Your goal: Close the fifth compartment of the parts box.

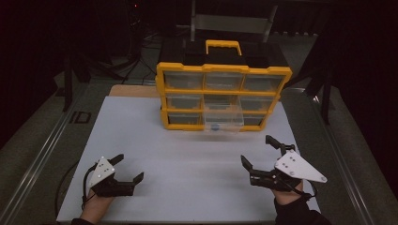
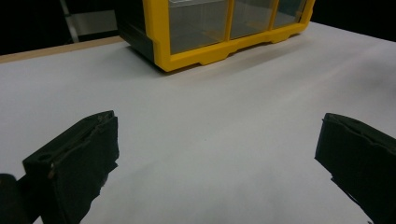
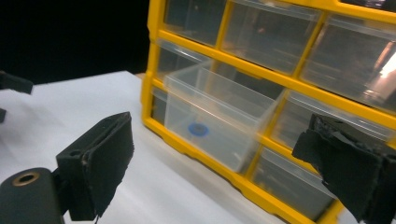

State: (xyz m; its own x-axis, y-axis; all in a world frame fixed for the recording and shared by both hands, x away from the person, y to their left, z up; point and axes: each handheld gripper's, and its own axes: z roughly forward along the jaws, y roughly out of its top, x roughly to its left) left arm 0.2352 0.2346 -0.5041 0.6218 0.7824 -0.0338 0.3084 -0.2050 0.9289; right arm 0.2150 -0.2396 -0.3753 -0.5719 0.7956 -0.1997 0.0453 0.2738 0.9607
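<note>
A yellow organiser cabinet (image 1: 223, 96) with clear drawers and a yellow handle stands at the back of the white table (image 1: 187, 164). Its middle drawer (image 1: 223, 117) is pulled out toward me; a small blue object (image 3: 198, 129) lies on its floor. My left gripper (image 1: 126, 169) rests low at the near left, open, nothing between its jaws. My right gripper (image 1: 260, 151) hovers at the near right, open and empty, facing the pulled-out drawer (image 3: 219, 121). The left gripper view shows the cabinet's lower corner (image 2: 187, 58) farther off.
The white sheet lies on a wooden tabletop (image 1: 133, 90) that shows at the back left. Metal rails (image 1: 42, 154) run along both sides of the table. Dark stands and a metal frame (image 1: 230, 21) rise behind the cabinet.
</note>
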